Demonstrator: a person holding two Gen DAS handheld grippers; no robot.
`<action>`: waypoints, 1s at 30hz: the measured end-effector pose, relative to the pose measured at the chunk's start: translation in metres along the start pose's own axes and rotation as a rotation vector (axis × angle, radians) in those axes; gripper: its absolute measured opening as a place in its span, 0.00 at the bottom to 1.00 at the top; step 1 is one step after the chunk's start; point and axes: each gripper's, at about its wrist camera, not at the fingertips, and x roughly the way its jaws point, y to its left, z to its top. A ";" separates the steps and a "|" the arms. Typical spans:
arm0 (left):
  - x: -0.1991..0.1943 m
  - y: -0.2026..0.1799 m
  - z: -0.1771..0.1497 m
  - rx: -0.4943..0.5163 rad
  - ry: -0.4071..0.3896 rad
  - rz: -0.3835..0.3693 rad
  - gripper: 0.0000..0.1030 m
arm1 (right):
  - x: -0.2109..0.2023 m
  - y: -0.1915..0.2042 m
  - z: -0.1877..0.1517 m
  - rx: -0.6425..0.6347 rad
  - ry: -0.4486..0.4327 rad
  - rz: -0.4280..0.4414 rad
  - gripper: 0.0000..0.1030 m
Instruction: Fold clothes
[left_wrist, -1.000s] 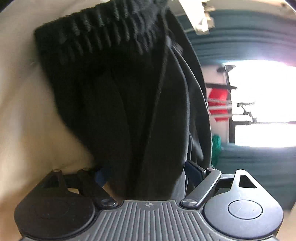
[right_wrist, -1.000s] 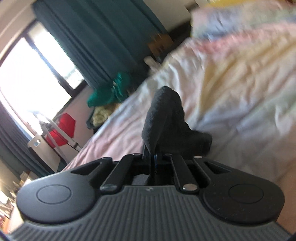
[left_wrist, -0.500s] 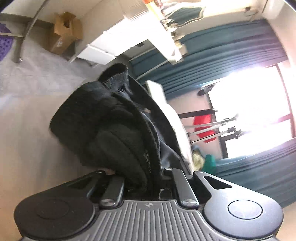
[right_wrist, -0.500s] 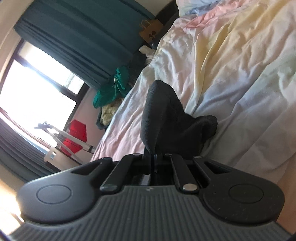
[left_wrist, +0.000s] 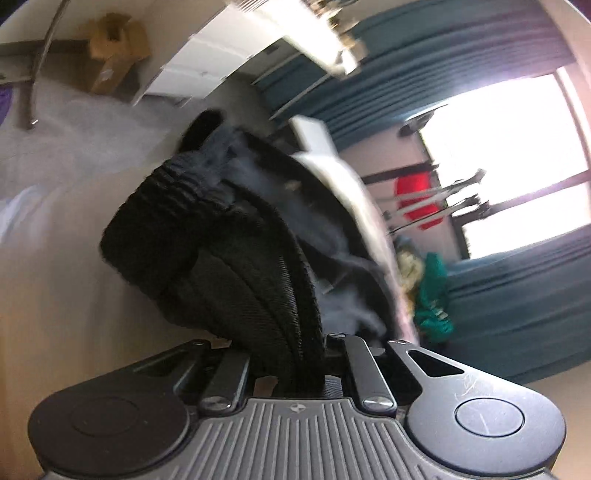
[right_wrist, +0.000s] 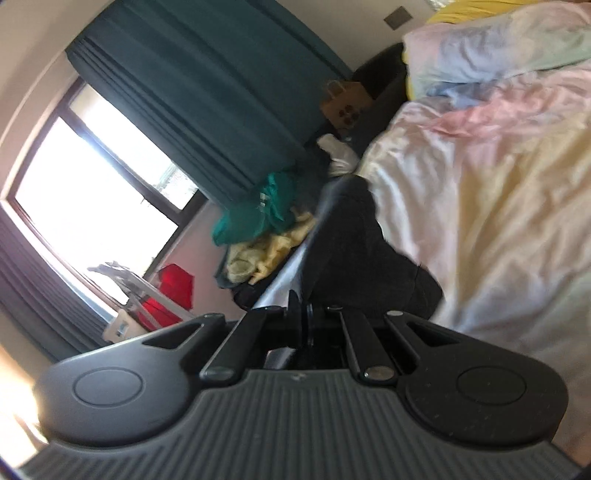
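A black garment with a ribbed elastic waistband (left_wrist: 236, 251) fills the middle of the left wrist view. My left gripper (left_wrist: 295, 365) is shut on a thick bunch of its fabric, and the cloth hides the fingertips. In the right wrist view my right gripper (right_wrist: 304, 317) is shut on another edge of the same black garment (right_wrist: 354, 258), which rises from the jaws and rests against the pastel bed sheet (right_wrist: 480, 192). Both views are tilted and blurred.
Teal curtains (right_wrist: 207, 99) and a bright window (left_wrist: 498, 147) lie beyond. A green and yellow clothes pile (right_wrist: 266, 229), a red object (right_wrist: 173, 288), a paper bag (right_wrist: 345, 105) and a pillow (right_wrist: 491, 48) are near the bed. A cardboard box (left_wrist: 114, 55) stands by white furniture.
My left gripper closed on the bunched waistband and swung from facing the sheet toward the room. My right gripper kept its hold while its view tilted, lifting the fabric.
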 end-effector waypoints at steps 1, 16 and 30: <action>0.002 0.010 -0.003 0.008 0.015 0.019 0.10 | -0.003 -0.015 -0.013 0.009 0.011 -0.035 0.06; 0.011 0.022 -0.019 0.194 0.037 0.146 0.42 | -0.038 -0.113 -0.078 0.281 0.096 -0.211 0.11; -0.017 -0.082 -0.095 0.747 -0.201 0.255 0.89 | -0.063 -0.022 -0.079 -0.162 0.029 -0.224 0.59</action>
